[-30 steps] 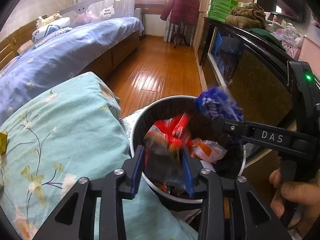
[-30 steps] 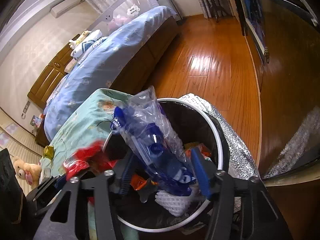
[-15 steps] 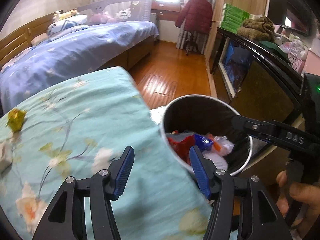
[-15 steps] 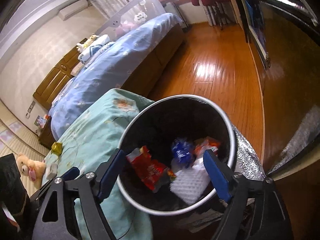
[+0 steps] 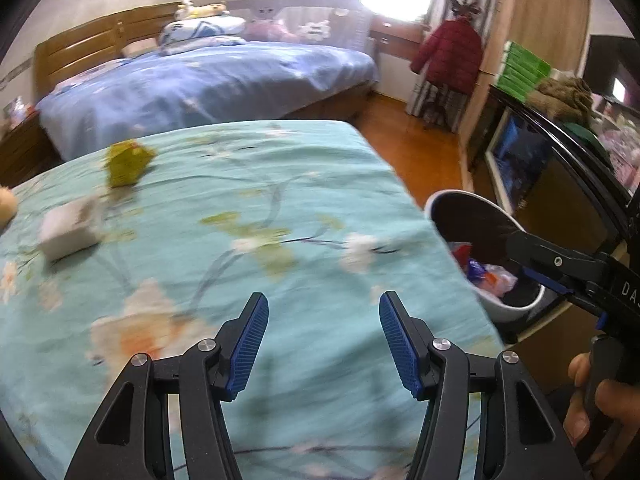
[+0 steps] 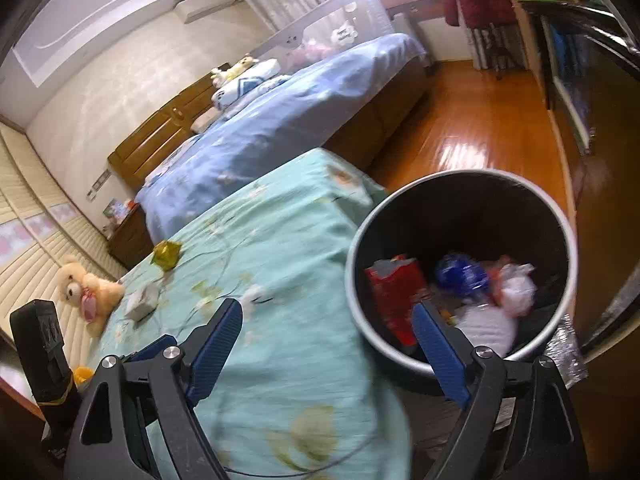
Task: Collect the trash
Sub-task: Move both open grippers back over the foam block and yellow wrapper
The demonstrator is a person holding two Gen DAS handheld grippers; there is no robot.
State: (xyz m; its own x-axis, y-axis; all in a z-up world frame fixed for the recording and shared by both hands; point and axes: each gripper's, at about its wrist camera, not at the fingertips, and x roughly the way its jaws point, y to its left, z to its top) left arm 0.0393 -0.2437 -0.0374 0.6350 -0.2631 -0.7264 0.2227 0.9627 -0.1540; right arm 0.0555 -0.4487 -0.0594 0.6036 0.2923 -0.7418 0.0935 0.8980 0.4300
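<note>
Left wrist view: left gripper (image 5: 323, 340) now empty, jaws moderately wide with nothing between them, over the teal floral bedspread (image 5: 240, 240); a second ago it held a red-and-dark wrapper above the trash bin (image 5: 486, 256), half a second ago it had already let go. Right gripper (image 6: 328, 344) was clamped on a blue-printed clear plastic bag a second ago; now its jaws are wide and opening further, nothing between them, one finger over the bin mouth and the other over the bedspread. Both pieces now lie inside the bin: red wrapper (image 6: 394, 292) on the side near the bedspread, blue bag (image 6: 460, 274) beside it among white and orange scraps. Bin stands on the floor right against the bedspread's near-right edge. So this drop is done and both views have swung off the bin toward the bedspread. Still left to collect: yellow-green crumpled wrapper (image 5: 128, 162) and white crumpled packet (image 5: 70, 232), both toward the far-left edge, apart from each other. Teddy bear (image 6: 86, 290) at that edge is likely not trash. Next job, probably, is reaching for those two.
</note>
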